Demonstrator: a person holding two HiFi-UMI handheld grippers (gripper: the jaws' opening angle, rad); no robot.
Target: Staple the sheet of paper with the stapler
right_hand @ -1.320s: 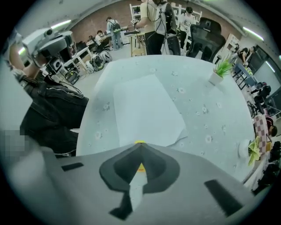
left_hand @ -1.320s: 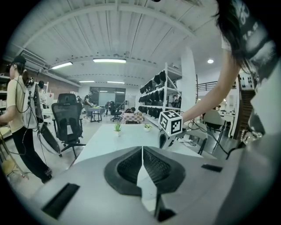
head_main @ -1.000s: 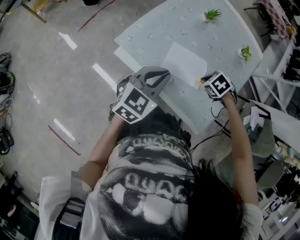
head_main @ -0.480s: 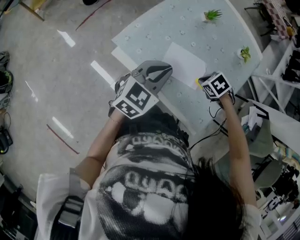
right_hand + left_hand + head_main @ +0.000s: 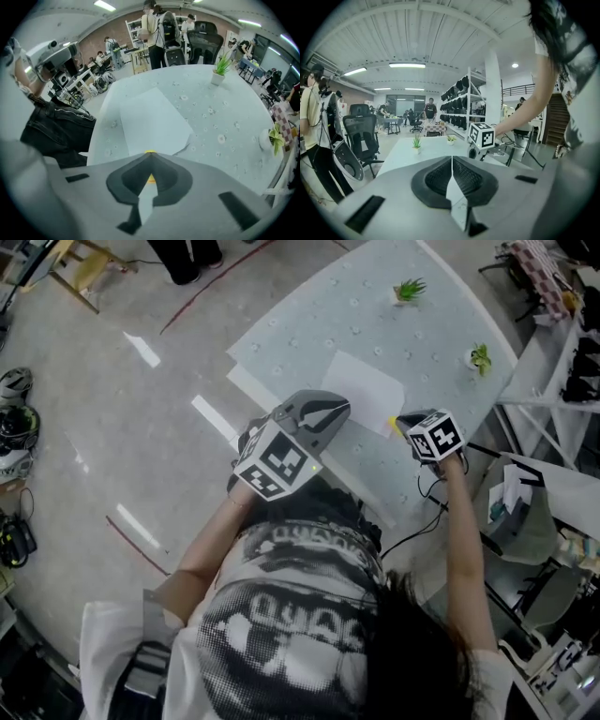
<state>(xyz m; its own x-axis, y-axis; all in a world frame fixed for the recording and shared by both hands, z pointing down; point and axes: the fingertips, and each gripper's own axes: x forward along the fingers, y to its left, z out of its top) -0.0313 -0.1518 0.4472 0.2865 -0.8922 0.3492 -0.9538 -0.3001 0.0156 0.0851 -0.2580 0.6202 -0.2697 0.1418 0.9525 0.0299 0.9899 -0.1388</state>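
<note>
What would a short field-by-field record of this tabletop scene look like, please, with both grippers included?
surface: table with a pale patterned cover
paper: one white sheet, lying flat
greenery: first plant at the far side; second plant by the right edge
left gripper: jaws together, empty, beside the sheet's near left edge
right gripper: jaws together, pointing down at the sheet's near corner
yellow item: peeks out at the right gripper's tips; possibly the stapler, mostly hidden

Open tabletop (image 5: 309,334) around paper (image 5: 364,388), two plants (image 5: 408,289) beyond.
</note>
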